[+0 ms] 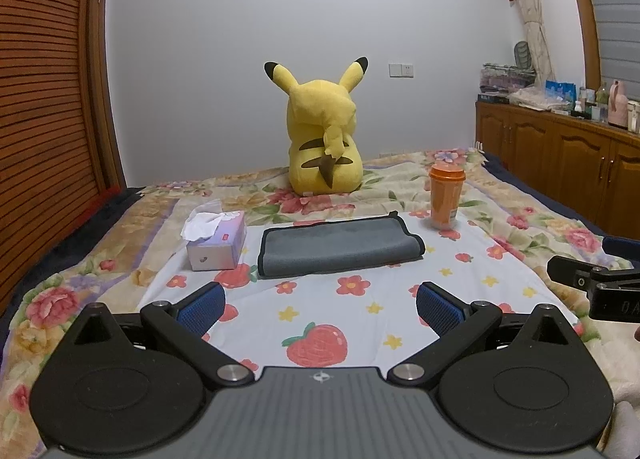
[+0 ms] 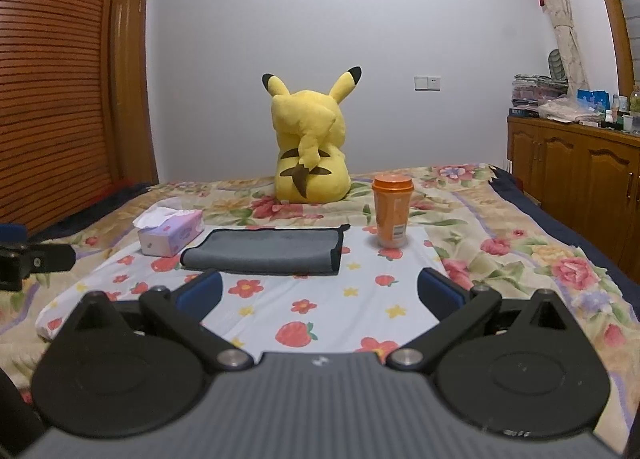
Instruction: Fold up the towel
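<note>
Both tools, left tool [image 1: 320,305] & right tool [image 2: 320,293], jaws wide apart w/ nothing held, near folded grey towel [image 1: 340,245].

Little was legible. At the right edge of the left wrist view, the black body of the right gripper [image 1: 612,291] carried pale embossed characters, apparently "0 A", cut off by the frame. The orange cup [image 2: 392,215] bore a white label with barcode-like marks, too small to read. The tissue box [image 1: 218,245] showed a small red mark, unreadable.
</note>
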Demonstrator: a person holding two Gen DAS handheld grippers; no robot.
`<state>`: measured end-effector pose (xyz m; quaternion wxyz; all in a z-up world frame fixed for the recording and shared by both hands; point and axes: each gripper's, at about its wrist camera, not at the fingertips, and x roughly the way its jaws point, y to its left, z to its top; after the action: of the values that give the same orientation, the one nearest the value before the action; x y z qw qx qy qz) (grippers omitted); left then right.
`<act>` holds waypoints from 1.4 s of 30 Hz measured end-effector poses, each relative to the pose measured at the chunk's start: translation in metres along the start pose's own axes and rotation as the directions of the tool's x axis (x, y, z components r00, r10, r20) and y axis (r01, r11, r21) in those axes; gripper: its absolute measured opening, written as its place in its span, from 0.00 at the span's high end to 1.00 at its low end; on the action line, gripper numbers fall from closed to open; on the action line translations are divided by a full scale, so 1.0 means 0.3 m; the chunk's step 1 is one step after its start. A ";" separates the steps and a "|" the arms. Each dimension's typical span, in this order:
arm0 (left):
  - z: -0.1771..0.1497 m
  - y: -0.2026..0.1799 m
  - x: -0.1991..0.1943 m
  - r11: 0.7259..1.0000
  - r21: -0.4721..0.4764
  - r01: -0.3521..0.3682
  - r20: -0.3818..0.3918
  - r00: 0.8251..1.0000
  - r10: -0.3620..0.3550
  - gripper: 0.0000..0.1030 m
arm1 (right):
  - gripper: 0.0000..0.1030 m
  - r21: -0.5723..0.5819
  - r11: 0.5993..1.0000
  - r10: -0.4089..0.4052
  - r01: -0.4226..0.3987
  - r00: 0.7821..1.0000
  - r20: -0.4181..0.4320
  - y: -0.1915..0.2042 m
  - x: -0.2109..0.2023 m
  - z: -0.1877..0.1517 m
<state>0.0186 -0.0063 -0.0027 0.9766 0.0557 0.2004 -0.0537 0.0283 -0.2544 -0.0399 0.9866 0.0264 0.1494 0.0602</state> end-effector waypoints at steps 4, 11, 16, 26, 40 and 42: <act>-0.001 0.002 0.000 1.000 0.000 0.002 -0.002 1.000 -0.002 0.00 | 0.00 -0.001 1.000 0.000 0.000 1.000 0.000 -0.001 0.000 0.000; -0.004 0.005 0.001 1.000 0.000 0.000 -0.002 1.000 0.000 0.00 | 0.00 -0.001 1.000 0.000 0.000 1.000 0.000 -0.002 0.000 0.000; -0.004 0.005 0.001 1.000 0.001 0.000 -0.003 1.000 0.000 0.00 | 0.00 0.000 1.000 0.000 0.000 1.000 0.000 -0.003 0.000 0.000; -0.011 0.009 0.000 1.000 -0.001 0.002 -0.004 1.000 -0.002 0.00 | 0.00 -0.001 1.000 0.000 0.000 1.000 -0.001 -0.005 0.001 -0.001; -0.016 0.010 0.000 1.000 0.003 0.002 -0.005 1.000 -0.002 0.00 | 0.00 0.000 1.000 0.000 0.000 1.000 -0.002 -0.007 0.000 0.000; -0.017 0.013 -0.001 1.000 0.003 0.001 -0.004 1.000 -0.001 0.00 | 0.00 0.001 1.000 0.000 0.000 1.000 -0.001 -0.008 -0.001 0.000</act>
<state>0.0170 -0.0019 -0.0069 0.9761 0.0574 0.2023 -0.0543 0.0284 -0.2567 -0.0400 0.9865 0.0266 0.1499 0.0601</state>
